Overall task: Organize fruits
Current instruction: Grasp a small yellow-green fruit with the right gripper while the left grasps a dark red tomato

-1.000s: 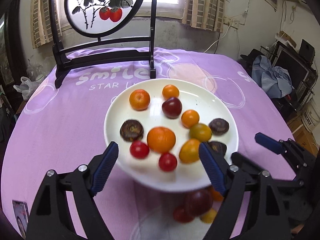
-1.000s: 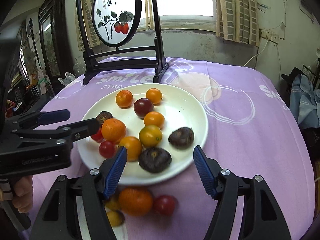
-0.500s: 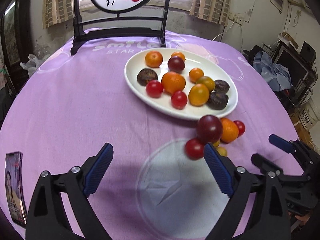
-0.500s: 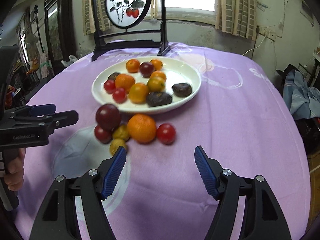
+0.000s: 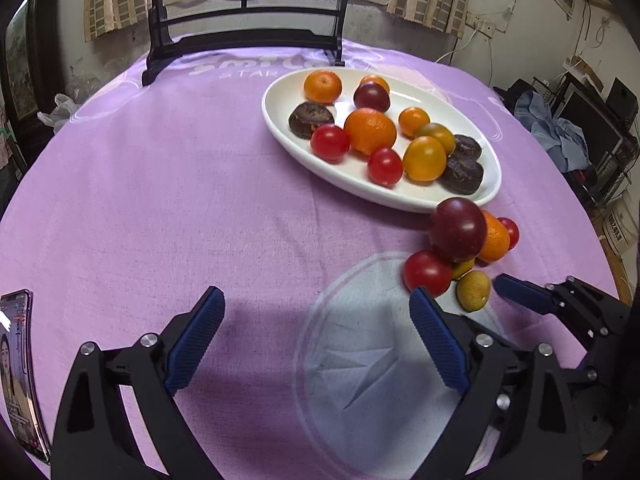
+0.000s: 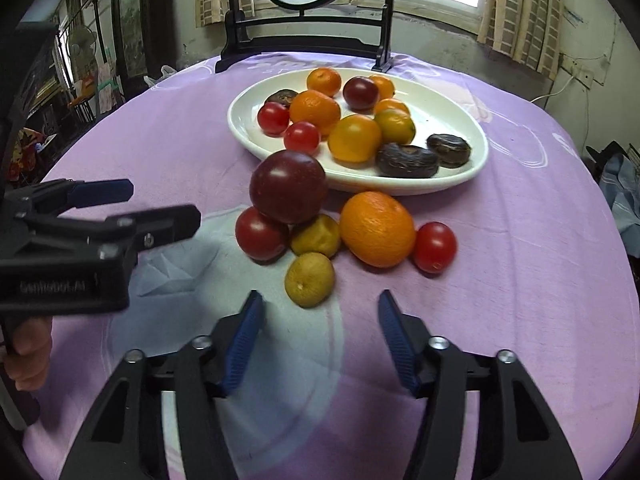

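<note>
A white oval plate [image 6: 478, 148] sits on the purple tablecloth [image 5: 160, 200], toward the far side of the tabletop, just in front of a black wooden stand [image 6: 300, 46] holding a round painted panel. The plate carries a loose spread of fruit: two wrinkled oranges [image 6: 315, 109], several smaller smooth orange and yellow-orange fruits, two glossy red tomatoes [image 6: 273, 117], one dark red plum [image 6: 360, 93], and three flat, wrinkled, dark brown fruits [image 6: 406, 160] along its sides.

A second group lies on the cloth, close against the plate's near rim. A big dark red plum [image 6: 288, 186] with a smooth shiny skin rests on top of the others, propped on a red tomato [image 6: 261, 234] and a dull yellow fruit [image 6: 316, 236] with a dented skin. Beside them is a large orange [image 6: 377, 229] with a pebbled skin, and touching its right side a small red tomato [image 6: 435, 247]. A yellow-green citrus fruit [image 6: 309, 279] with a matte, speckled skin lies nearest the tabletop's near edge.

The right gripper [image 6: 320, 322] has its blue-padded jaws spread wide and holds nothing; the yellow-green fruit lies just ahead of the gap. The left gripper [image 5: 316, 332] is also spread wide and empty, over bare cloth to the left of the loose pile, with its right finger near the red tomato.

A phone [image 5: 18, 372] with a lit screen lies at the tabletop's near left edge.
</note>
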